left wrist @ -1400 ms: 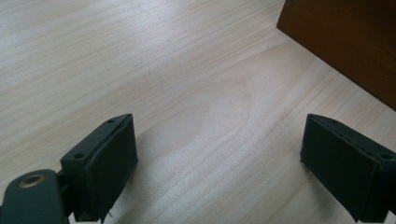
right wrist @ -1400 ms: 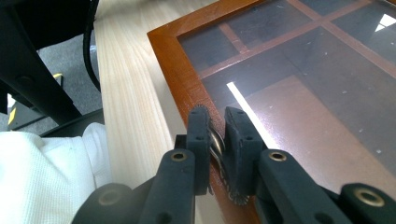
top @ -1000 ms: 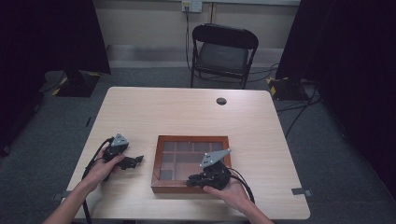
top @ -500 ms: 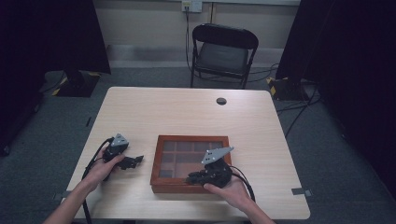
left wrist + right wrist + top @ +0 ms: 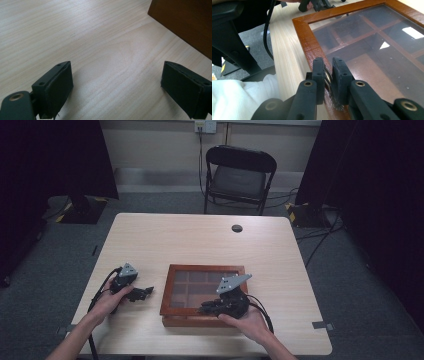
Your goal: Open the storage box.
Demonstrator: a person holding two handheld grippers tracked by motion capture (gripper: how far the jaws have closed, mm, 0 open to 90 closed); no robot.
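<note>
Right hand-held gripper (image 5: 329,72): jaws nearly together, clamped on a small metal latch (image 5: 327,78) at the near front edge of the wooden box (image 5: 172,287); something metallic and ribbed shows between the pads, can't tell exactly what part it is. In the high view the right hand-held gripper (image 5: 212,308) sits over the box's front rim, right hand (image 5: 250,320) behind it, grey three-cornered plate on top, cable trailing off to the right. Box has a brown wood frame and a clear glass lid (image 5: 374,45), lid lies flat and closed; dividers underneath split it into compartments, contents not discernible. Box sits on the near half of the worktop (image 5: 200,240), slightly right of centre. Left hand-held gripper (image 5: 117,87): jaws wide apart, nothing between them, low over bare worktop (image 5: 87,37), with a corner of the box (image 5: 185,22) at upper right, apart from the pads. High view puts the left hand-held gripper (image 5: 145,292) just beside the box's left side, not touching, held by the left hand (image 5: 112,300), cable looping back off the near-left edge. Small dark round object (image 5: 237,228) on the far side of the worktop, well apart from the box. Black folding chair (image 5: 239,175) stands behind the far edge, on grey carpet.
</note>
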